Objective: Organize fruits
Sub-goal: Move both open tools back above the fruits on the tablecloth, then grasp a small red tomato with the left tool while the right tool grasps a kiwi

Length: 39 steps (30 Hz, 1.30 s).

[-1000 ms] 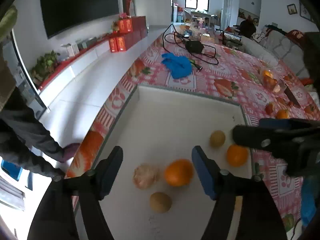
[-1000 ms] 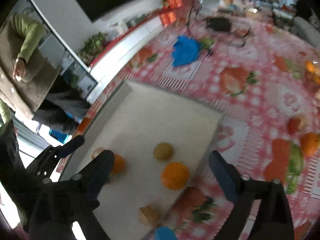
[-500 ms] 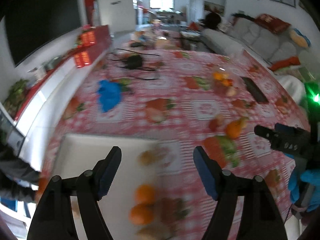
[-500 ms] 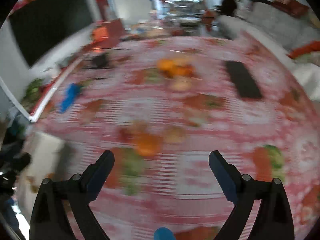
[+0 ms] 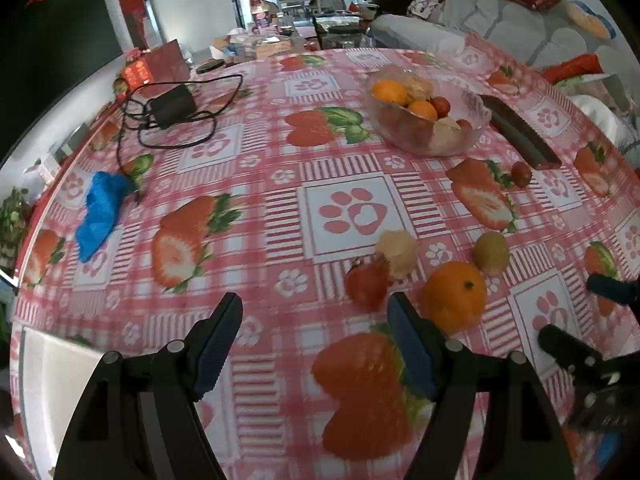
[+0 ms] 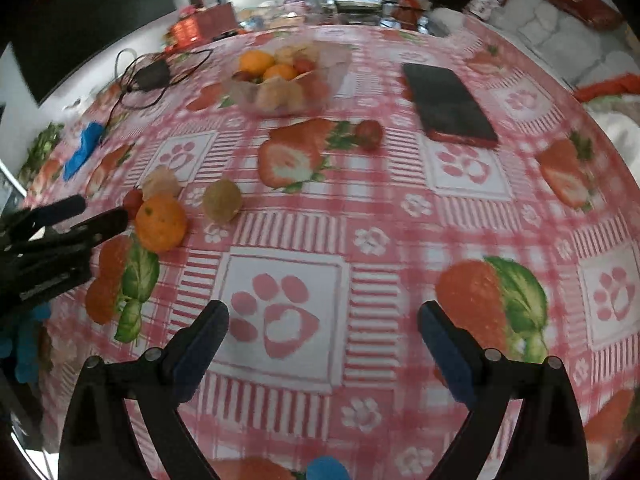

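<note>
My left gripper [image 5: 314,320] and right gripper [image 6: 323,326] both stand apart, empty, above the tablecloth [image 5: 256,168]. An orange [image 5: 455,301], tomato [image 5: 367,285] and kiwi [image 5: 491,252] lie just beyond my left fingers.

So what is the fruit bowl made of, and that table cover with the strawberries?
The fruit bowl looks like clear glass or clear plastic: you can see the fruit through its wall, but the look alone cannot settle which. The table cover looks like smooth wipe-clean plastic sheet with printed pictures and a slight sheen, though it could be coated cloth.

red checked tablecloth [image 5: 352,152], glass fruit bowl [image 5: 428,136], loose orange [image 5: 456,300], kiwi [image 5: 491,257], blue cloth [image 5: 100,212]
</note>
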{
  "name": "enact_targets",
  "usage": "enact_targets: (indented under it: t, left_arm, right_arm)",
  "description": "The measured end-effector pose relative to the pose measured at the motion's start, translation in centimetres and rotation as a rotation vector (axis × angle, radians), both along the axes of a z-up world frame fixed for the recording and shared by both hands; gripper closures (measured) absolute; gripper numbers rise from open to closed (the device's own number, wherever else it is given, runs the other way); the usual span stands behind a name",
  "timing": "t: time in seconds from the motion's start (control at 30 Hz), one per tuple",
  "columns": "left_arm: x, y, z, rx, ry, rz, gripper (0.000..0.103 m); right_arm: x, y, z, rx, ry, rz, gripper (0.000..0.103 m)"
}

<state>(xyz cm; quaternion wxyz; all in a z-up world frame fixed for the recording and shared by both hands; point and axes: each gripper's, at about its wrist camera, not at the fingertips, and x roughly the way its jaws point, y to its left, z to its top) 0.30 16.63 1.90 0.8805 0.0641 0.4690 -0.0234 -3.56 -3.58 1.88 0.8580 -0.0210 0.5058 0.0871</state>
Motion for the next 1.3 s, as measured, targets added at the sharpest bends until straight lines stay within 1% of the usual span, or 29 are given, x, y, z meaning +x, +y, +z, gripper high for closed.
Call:
enact_targets:
  t: [0.03,0.13,0.17,0.27,0.3,0.33,0.37,0.4,0.43,0.47,0.5,0.53,0.57,0.6,0.63,0.67,0.73,0.87,0.97,1.07,1.2,1.3]
  left_arm:
    - [0.3,-0.3,-0.2,0.003,0.000,-0.004,0.025]
    - [1.2,-0.8,-1.0,0.022,-0.002,-0.009,0.025]
    - [1.4,-0.8,-1.0,0.016,-0.019,-0.006,0.025]
    - [2.0,-0.9,-1.1,0.002,-0.027,-0.003,0.026]
    - [2.2,-0.9,-1.1,-0.007,-0.029,-0.004,0.028]
    - [2.3,-0.8,-1.1,-0.019,-0.031,-0.004,0.036]
    - [2.3,-0.7,-1.1,-0.032,-0.033,-0.003,0.040]
    - [2.5,-0.6,-1.0,-0.051,-0.028,-0.006,0.047]
    - [2.6,-0.6,-1.1,-0.061,-0.026,-0.009,0.056]
    - [2.5,-0.6,-1.0,-0.063,-0.028,-0.010,0.060]
    - [2.5,-0.6,-1.0,-0.057,-0.031,-0.013,0.067]
    - [2.4,-0.6,-1.0,-0.054,-0.034,-0.018,0.075]
    - [2.3,-0.6,-1.0,-0.055,-0.036,-0.020,0.079]
    - [2.2,-0.6,-1.0,-0.052,-0.036,-0.018,0.080]
    - [2.0,-0.5,-1.0,-0.054,-0.037,-0.014,0.080]
    - [1.8,-0.3,-1.0,-0.062,-0.037,-0.009,0.080]
    - [1.1,0.3,-0.9,-0.080,-0.033,0.008,0.080]
    - [-1.2,1.4,-0.6,-0.123,-0.014,0.039,0.080]
    - [-3.9,1.9,-0.3,-0.179,-0.009,0.053,0.080]
    - [-7.1,1.8,0.3,-0.229,-0.009,0.047,0.080]
    - [-11.4,1.5,1.3,-0.241,-0.032,0.044,0.080]
    - [-13.9,1.1,1.3,-0.228,-0.035,0.044,0.080]
  right_arm:
    - [0.3,0.6,-0.1,-0.017,-0.013,0.020,0.007]
    - [1.3,1.7,-0.5,-0.027,-0.029,0.046,0.007]
    - [1.7,2.1,-0.5,-0.023,-0.033,0.054,0.007]
    - [2.7,3.0,-0.5,-0.016,-0.045,0.069,0.007]
    - [3.0,3.4,-0.6,-0.013,-0.051,0.077,0.007]
    - [3.3,3.7,-0.6,-0.010,-0.059,0.085,0.007]
    - [3.6,4.1,-0.6,-0.014,-0.065,0.089,0.009]
    - [3.8,4.4,-0.6,-0.020,-0.074,0.095,0.012]
    - [4.0,4.8,-0.6,-0.029,-0.089,0.104,0.018]
    - [4.2,5.1,-0.6,-0.034,-0.103,0.113,0.024]
    - [4.4,5.3,-0.5,-0.033,-0.109,0.117,0.027]
    - [4.6,5.6,-0.4,-0.033,-0.117,0.114,0.036]
    - [4.8,5.6,-0.4,-0.035,-0.121,0.111,0.044]
    - [5.0,5.7,-0.3,-0.034,-0.126,0.105,0.049]
    - [5.1,5.7,-0.2,-0.032,-0.129,0.100,0.068]
    - [5.2,5.7,-0.2,-0.023,-0.130,0.098,0.075]
    - [5.0,5.2,0.0,0.022,-0.121,0.084,0.075]
    - [3.3,4.1,0.3,0.063,-0.104,0.086,0.075]
    - [1.0,3.0,0.7,0.093,-0.085,0.080,0.075]
    - [-1.7,1.6,1.3,0.147,-0.065,0.064,0.074]
    - [-5.5,0.5,2.1,0.164,-0.064,0.050,0.074]
    - [-8.4,0.4,2.2,0.141,-0.073,0.042,0.074]
